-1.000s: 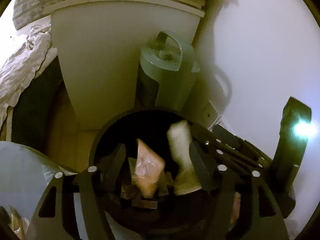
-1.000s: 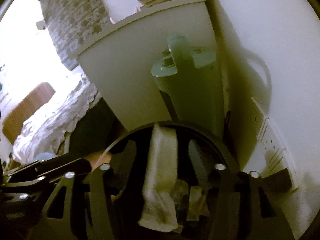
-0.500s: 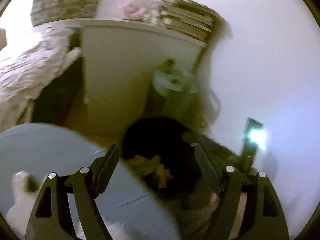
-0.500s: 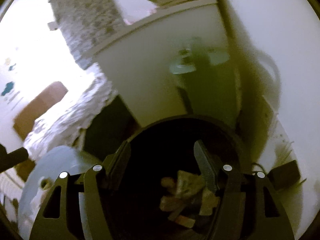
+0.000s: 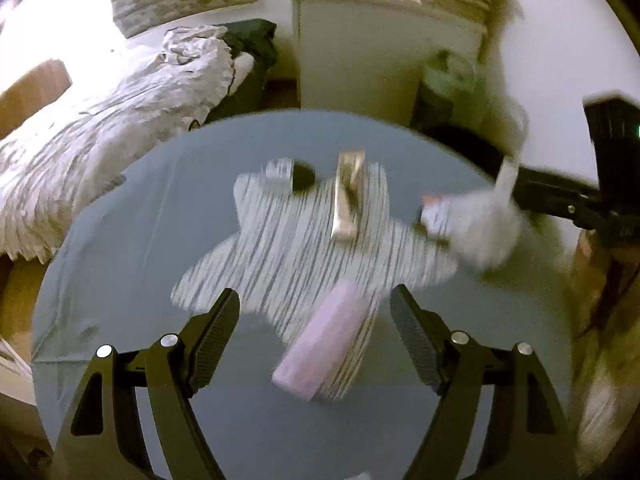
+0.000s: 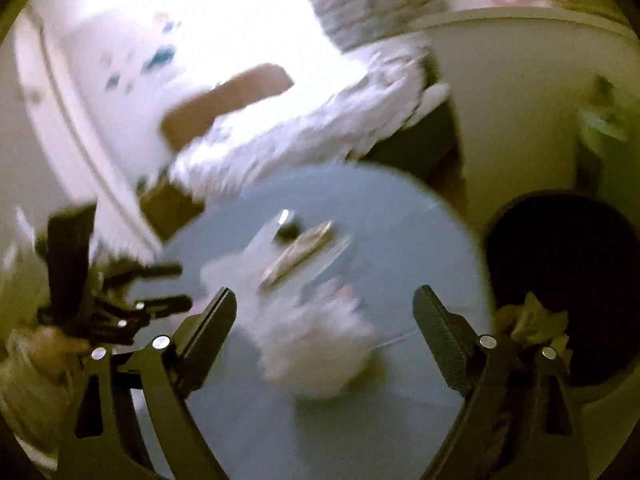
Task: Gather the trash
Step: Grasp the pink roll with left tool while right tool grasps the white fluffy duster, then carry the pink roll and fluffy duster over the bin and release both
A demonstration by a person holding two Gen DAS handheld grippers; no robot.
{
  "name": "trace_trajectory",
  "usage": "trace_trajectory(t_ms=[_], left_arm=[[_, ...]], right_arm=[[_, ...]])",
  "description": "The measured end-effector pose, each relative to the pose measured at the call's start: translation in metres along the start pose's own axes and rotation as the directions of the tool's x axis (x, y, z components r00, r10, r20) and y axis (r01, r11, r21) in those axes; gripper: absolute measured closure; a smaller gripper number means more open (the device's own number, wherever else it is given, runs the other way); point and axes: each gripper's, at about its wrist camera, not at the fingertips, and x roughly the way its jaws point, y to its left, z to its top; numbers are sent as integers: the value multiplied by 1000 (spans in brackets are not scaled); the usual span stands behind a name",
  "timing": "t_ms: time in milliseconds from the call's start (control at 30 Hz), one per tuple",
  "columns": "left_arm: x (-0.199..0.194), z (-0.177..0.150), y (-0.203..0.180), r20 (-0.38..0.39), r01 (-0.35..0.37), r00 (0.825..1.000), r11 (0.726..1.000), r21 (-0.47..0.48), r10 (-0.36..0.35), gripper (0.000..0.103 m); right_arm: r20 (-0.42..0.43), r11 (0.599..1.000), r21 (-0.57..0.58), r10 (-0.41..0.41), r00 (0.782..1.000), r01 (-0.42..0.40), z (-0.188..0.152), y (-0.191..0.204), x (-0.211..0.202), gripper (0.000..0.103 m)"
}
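Observation:
Both views are blurred by motion. My left gripper [image 5: 314,306] is open and empty above a round blue table [image 5: 120,248]. On the table lie a striped star-shaped mat [image 5: 292,248], a lilac packet [image 5: 320,344], a golden wrapper [image 5: 348,200], a small dark round thing [image 5: 302,178] and a crumpled white tissue [image 5: 484,228]. My right gripper [image 6: 324,312] is open and empty over the same table [image 6: 400,216], near the white tissue [image 6: 316,352]. The black trash bin [image 6: 568,280] with crumpled paper [image 6: 528,324] stands at the right.
A bed with a rumpled white duvet [image 5: 100,120] lies at the left. A white cabinet [image 5: 360,60] stands behind the table, with a green appliance [image 5: 452,80] beside it. The other gripper [image 6: 120,312] shows at the left of the right wrist view.
Both grippers have swung away from the bin to over the blue table. The right gripper let go of the white tissue strip it held into the bin and is now open.

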Motion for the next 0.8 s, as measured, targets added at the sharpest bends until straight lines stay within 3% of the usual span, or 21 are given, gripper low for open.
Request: trace_trajectory(t_ms=[67, 167, 267, 333, 367, 467, 633, 733, 800], left_arm=[[7, -9, 2, -18, -22, 1000, 1000, 13, 22, 28], [19, -15, 6, -46, -8, 999, 1000, -4, 8, 41], [21, -19, 11, -43, 53, 998, 998, -38, -55, 55], [23, -18, 7, -28, 35, 999, 999, -16, -36, 63], [23, -17, 4, -22, 37, 999, 999, -14, -37, 73], [26, -12, 5, -19, 50, 998, 997, -59, -52, 74], [16, 6, 0, 34, 102, 995, 987, -121, -99, 75], [4, 30, -14, 92, 136, 988, 984, -118, -126, 75], [-1, 53, -30, 134, 171, 979, 979, -107, -157, 75]], right_arm=[[-77, 995, -75, -70, 995, 65, -6, 22, 21, 15], [-163, 983, -121, -155, 974, 136, -14, 37, 47, 15], [-191, 968, -131, -235, 953, 213, -18, 39, 55, 45], [-190, 976, -72, -216, 958, 206, -16, 24, 51, 53], [-184, 982, -34, -186, 965, 183, -15, 19, 47, 56], [-131, 992, 64, -103, 986, 112, -15, 3, 34, 58], [8, 987, 152, -60, 998, 58, -7, -19, -2, 58], [104, 977, 208, -77, 992, 53, 2, -39, -26, 58], [179, 964, 250, -139, 974, 92, 8, -59, -47, 58]])
